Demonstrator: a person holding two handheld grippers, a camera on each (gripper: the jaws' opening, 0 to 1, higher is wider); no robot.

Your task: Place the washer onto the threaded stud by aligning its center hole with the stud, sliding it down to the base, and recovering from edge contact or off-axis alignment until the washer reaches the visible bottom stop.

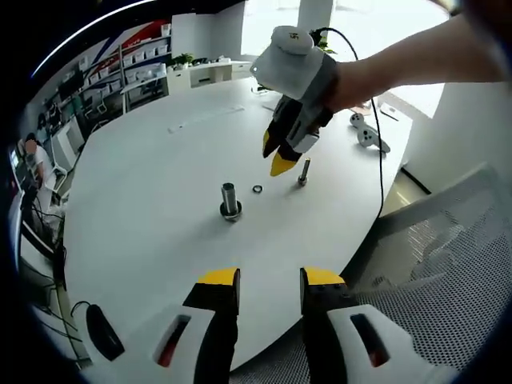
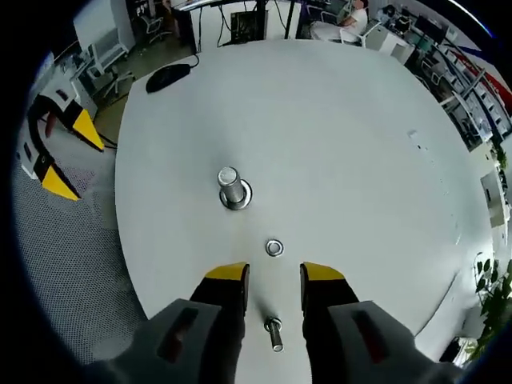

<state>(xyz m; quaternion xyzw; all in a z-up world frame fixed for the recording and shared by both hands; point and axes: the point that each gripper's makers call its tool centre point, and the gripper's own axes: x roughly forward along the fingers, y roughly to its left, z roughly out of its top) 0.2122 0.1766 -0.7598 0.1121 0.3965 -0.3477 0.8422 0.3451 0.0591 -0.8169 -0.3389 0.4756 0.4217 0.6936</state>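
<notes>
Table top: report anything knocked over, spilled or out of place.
Nothing stands out. The washer lies flat on the table between the upright stud and a small bolt. No spill shows.

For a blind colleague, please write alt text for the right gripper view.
The right gripper, jaws open, hovers over a white table above a small stud. A washer lies flat just beyond the jaws, and a larger metal cylinder stands farther on. The left gripper shows at the left edge.

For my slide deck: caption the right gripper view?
Open right claw hovers above small metal bolt, silver ring washer and upright steel stud ahead.
</notes>
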